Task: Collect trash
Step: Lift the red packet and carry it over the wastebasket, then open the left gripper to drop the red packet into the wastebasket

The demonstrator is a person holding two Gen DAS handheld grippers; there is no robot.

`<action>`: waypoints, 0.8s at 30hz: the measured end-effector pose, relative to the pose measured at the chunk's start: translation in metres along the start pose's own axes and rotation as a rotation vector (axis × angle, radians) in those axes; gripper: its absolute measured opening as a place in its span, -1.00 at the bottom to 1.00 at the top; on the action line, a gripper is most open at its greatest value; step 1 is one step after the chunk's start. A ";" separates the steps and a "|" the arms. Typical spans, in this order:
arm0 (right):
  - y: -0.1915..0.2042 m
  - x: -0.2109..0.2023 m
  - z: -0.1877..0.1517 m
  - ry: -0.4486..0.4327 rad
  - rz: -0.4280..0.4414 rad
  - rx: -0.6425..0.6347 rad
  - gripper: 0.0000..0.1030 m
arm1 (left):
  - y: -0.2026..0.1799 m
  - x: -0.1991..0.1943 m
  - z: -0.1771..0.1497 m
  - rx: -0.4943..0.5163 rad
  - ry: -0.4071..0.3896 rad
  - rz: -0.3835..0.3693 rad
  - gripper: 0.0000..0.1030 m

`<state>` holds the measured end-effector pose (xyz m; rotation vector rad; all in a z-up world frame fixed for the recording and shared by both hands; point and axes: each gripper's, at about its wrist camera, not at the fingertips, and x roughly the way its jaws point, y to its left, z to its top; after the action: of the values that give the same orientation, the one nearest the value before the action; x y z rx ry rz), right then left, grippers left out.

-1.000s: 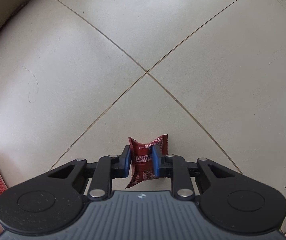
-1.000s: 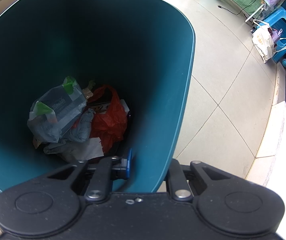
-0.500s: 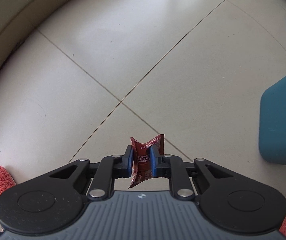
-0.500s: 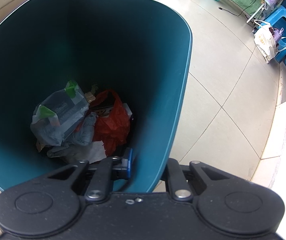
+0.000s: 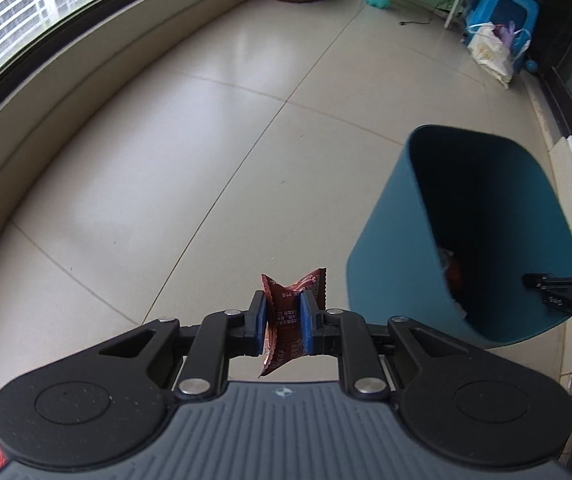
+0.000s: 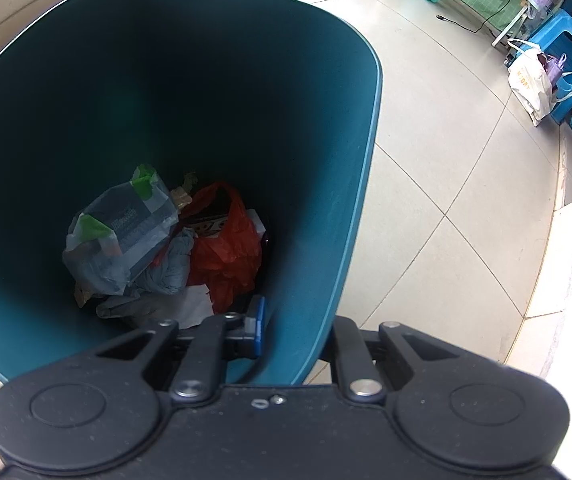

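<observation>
Right tool (image 6: 292, 330) clamps teal bin (image 6: 360, 208) wall; trash (image 6: 157, 248) inside

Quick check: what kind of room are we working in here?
Probably an enclosed home balcony or sunroom: a tiled floor, a long barred window along one wall, and a blue plastic stool with bags beside it.

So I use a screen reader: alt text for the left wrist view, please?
The left gripper pinches a red wrapper above a tiled floor. A teal bin stands tilted to the right, its rim clamped by the right gripper.
</observation>
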<state>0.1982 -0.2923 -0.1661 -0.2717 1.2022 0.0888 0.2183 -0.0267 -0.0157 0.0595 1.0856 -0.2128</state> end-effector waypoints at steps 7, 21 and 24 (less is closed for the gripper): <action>-0.003 -0.001 0.001 -0.005 0.011 0.007 -0.74 | -0.094 0.005 0.024 0.151 -0.057 -0.071 -0.68; -0.007 -0.006 -0.001 -0.018 0.034 0.015 -0.74 | -0.175 0.103 0.024 0.269 0.089 -0.064 -0.68; -0.007 -0.006 0.000 -0.019 0.036 0.012 -0.74 | -0.181 0.126 0.020 0.277 0.119 -0.044 -0.68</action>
<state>0.1972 -0.2987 -0.1594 -0.2378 1.1892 0.1153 0.2562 -0.2245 -0.1071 0.3000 1.1709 -0.4024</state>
